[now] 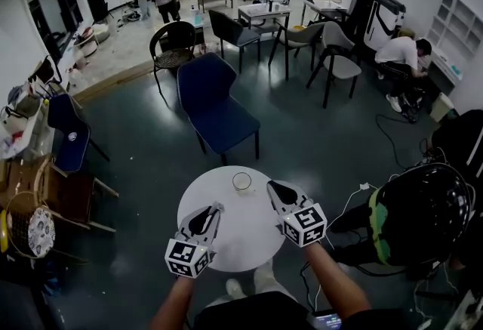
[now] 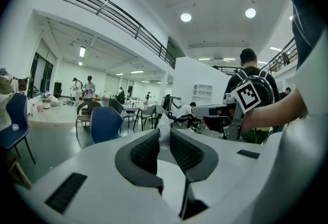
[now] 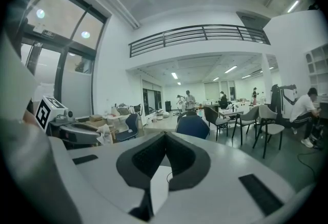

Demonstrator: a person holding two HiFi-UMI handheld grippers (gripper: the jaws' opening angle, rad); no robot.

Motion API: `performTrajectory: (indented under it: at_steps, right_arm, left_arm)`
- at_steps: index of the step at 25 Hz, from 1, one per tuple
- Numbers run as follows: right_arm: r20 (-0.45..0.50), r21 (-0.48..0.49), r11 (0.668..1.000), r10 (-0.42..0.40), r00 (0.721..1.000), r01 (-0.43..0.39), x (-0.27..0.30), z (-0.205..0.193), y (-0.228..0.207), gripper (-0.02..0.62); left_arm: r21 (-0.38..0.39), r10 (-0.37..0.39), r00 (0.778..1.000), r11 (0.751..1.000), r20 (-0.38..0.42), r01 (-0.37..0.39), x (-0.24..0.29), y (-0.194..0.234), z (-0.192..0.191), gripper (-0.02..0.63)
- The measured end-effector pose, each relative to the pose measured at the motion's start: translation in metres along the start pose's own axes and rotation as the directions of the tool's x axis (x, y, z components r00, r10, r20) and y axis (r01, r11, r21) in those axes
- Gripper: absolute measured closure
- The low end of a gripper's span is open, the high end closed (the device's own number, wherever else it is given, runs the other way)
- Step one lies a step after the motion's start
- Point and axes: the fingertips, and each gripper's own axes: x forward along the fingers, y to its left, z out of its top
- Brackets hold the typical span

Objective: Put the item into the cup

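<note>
**Left jaws grip the white item; the cup stands apart on the round surface**

The left gripper (image 2: 164,138) has its jaws closed on a small white item (image 2: 163,121). The item is pinched between the dark ribbed pads near the tips, and its crumpled top sticks up above them. It looks like a wad of tissue or paper, though the wide-angle view is too soft to be sure. The right gripper view shows the same item (image 3: 105,135) as a pale tuft at the front of the left gripper.

The right gripper (image 3: 165,138) has its jaws closed, the tips meeting in a point with nothing between them.

In the head view both grippers are held over a round white surface (image 1: 241,234), the left gripper (image 1: 217,207) at its left side and the right gripper (image 1: 270,185) at its right. Their tips lean in toward each other and each marker cube sits nearest the person.

The cup (image 1: 241,182), a clear glass one, stands upright near the far edge of the surface. It is just beside the right gripper's tip and a little farther from the left one. The item is not in it.

Beyond the surface a blue chair (image 1: 215,106) stands on the dark floor.
</note>
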Motion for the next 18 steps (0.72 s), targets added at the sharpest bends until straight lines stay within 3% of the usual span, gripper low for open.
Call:
performTrajectory:
  at_steps: [6,18]
  right_arm:
    - [-0.028,0.021,1.000,-0.007,1.000,0.008,0.018,-0.014,-0.040,0.578]
    - [-0.103,0.075,0.997,0.010,0.995,-0.002,0.059,-0.073,-0.105,0.578]
  left_arm:
    - [-0.006,0.008,1.000,1.000,0.007,-0.008,0.044,0.008,0.001,0.535]
    - [0.002,0.011,0.995,1.000,-0.096,-0.011,0.137,0.033,-0.043,0.535]
